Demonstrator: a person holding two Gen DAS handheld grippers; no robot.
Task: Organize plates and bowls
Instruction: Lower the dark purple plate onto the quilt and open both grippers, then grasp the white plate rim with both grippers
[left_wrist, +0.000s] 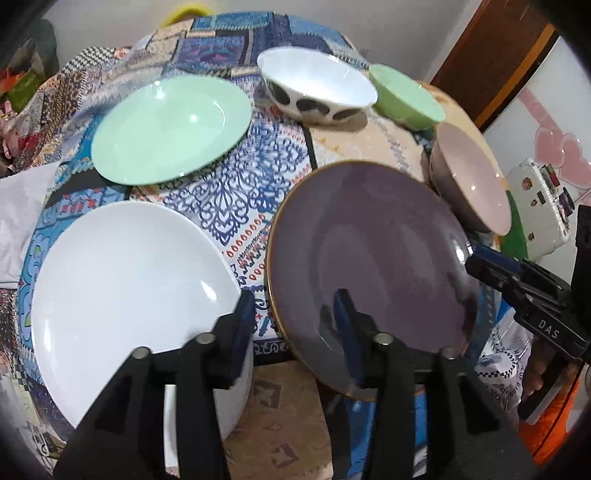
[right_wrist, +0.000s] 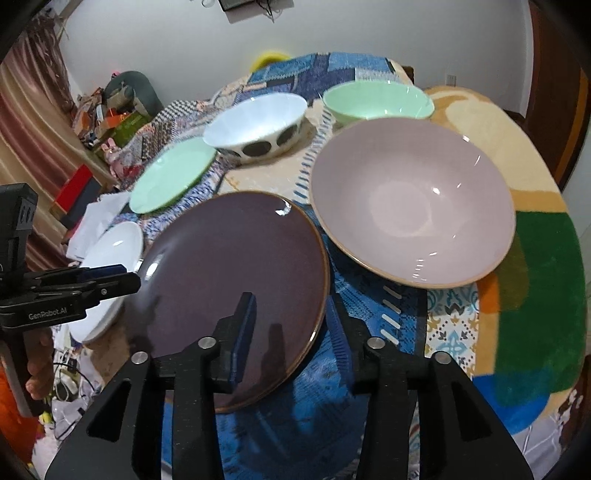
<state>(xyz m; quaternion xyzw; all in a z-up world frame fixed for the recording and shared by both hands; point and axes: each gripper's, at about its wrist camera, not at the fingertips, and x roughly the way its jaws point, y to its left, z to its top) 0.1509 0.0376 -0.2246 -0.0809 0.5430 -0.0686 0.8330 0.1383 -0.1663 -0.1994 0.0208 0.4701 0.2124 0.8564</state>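
A dark purple plate (left_wrist: 369, 258) (right_wrist: 229, 258) lies at the near side of the table, between both grippers. My left gripper (left_wrist: 293, 306) is open and straddles the plate's left rim, one finger over the plate and one outside it. My right gripper (right_wrist: 291, 306) is open too and straddles the right rim the same way. Each gripper also shows in the other's view: the right gripper (left_wrist: 476, 262), the left gripper (right_wrist: 127, 275). To the left lie a white plate (left_wrist: 129, 295) (right_wrist: 114, 251) and a green plate (left_wrist: 170, 129) (right_wrist: 173, 177).
A spotted white bowl (left_wrist: 317, 88) (right_wrist: 258, 122), a green bowl (left_wrist: 406, 96) (right_wrist: 376, 103) and a pink bowl (left_wrist: 472, 177) (right_wrist: 410, 199) stand further back on the patterned cloth (left_wrist: 236, 206). Clutter fills the floor at left (right_wrist: 110, 114).
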